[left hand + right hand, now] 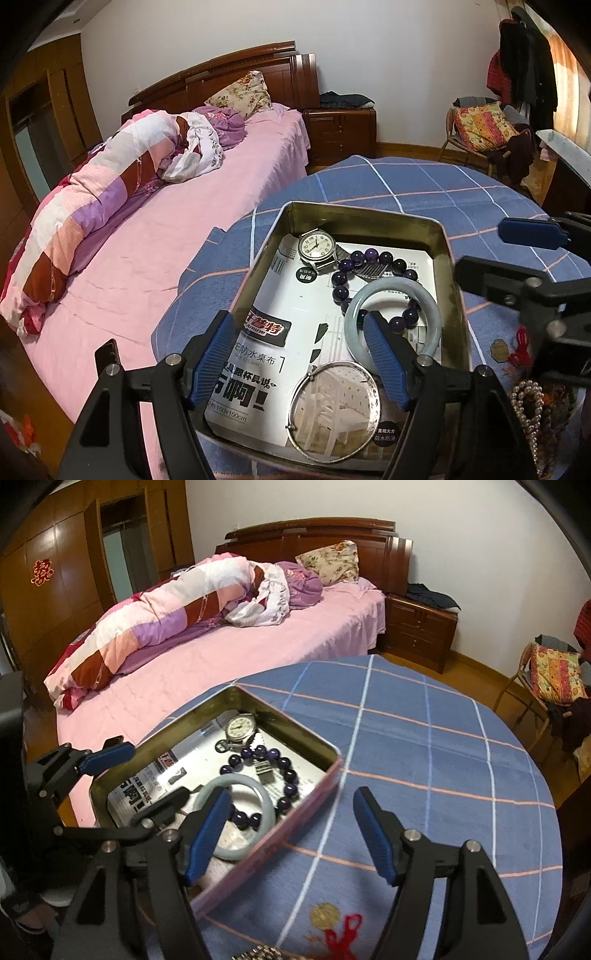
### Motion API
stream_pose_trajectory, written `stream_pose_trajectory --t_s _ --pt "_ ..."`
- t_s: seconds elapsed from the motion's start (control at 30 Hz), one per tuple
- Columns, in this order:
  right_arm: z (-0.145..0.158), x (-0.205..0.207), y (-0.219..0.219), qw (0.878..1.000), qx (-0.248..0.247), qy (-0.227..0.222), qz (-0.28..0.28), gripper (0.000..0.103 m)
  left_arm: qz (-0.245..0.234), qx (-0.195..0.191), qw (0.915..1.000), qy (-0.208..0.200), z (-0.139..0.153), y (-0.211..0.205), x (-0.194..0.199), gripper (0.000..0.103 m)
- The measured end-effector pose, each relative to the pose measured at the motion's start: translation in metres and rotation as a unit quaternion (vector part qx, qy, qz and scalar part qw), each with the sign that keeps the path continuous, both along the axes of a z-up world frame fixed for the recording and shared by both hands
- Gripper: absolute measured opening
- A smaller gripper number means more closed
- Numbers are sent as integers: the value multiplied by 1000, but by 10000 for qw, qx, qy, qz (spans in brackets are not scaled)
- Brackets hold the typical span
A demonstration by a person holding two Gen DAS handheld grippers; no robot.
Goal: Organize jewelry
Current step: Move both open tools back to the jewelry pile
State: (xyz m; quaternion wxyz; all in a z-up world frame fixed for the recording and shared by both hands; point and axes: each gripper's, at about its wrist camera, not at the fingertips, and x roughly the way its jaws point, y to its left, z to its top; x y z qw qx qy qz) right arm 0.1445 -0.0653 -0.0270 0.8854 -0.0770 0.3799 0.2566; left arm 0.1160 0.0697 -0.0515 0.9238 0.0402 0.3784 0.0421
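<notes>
A metal tin (448, 266) lined with printed paper sits on the blue checked tablecloth (424, 181). In it lie a wristwatch (317, 246), a purple bead bracelet (384, 258), a pale jade bangle (432, 314) and a thin silver bangle (334, 410). My left gripper (301, 354) is open and empty above the tin. My right gripper (291, 830) is open and empty over the tin's right wall (295, 830). A brass coin with a red knot (327, 917) and a pearl necklace (528, 417) lie on the cloth outside the tin.
A bed with pink sheets (184, 229) and a rolled quilt (92, 206) lies just left of the table. A wooden nightstand (341, 133) stands behind. A chair with cushions (484, 129) stands at the far right.
</notes>
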Motion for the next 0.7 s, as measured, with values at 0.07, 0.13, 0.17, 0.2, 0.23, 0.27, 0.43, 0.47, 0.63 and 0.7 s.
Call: stream_pose_trajectory --t_s 0.07,0.13,0.17,0.2,0.23,0.27,0.43,0.47,0.63,0.7 --pt "1 -3 -10 10000 19 -6 -50 77 21 -28 10000 -50 3 2 -3 73" --pt "1 -6 -21 9999 19 -16 -111 79 69 -70 9999 -138 8 4 -9 73" --pt "1 -9 -28 9999 32 -12 -150 79 92 -84 9998 -168 11 6 -11 73" --pt "0 -11 -34 9998 51 -10 -180 80 136 -85 9997 -210 13 7 -14 73" --pt "-1 -14 -41 9997 62 4 -231 80 217 -67 9994 -265 16 10 -19 73" --pt "-1 -15 -46 9996 70 15 -269 81 256 -68 9992 -301 17 12 -22 73" --pt "-9 -27 -75 9986 160 134 -495 84 449 -105 9985 -295 17 20 -36 73" --pt "-11 -29 -79 9983 174 159 -534 85 475 -110 9984 -287 17 20 -38 73" --pt "-24 -41 -107 9965 263 293 -740 85 470 -117 9985 -256 17 11 -49 73" --pt "-29 -48 -117 9956 297 346 -816 85 463 -200 9984 -262 18 7 -55 73"
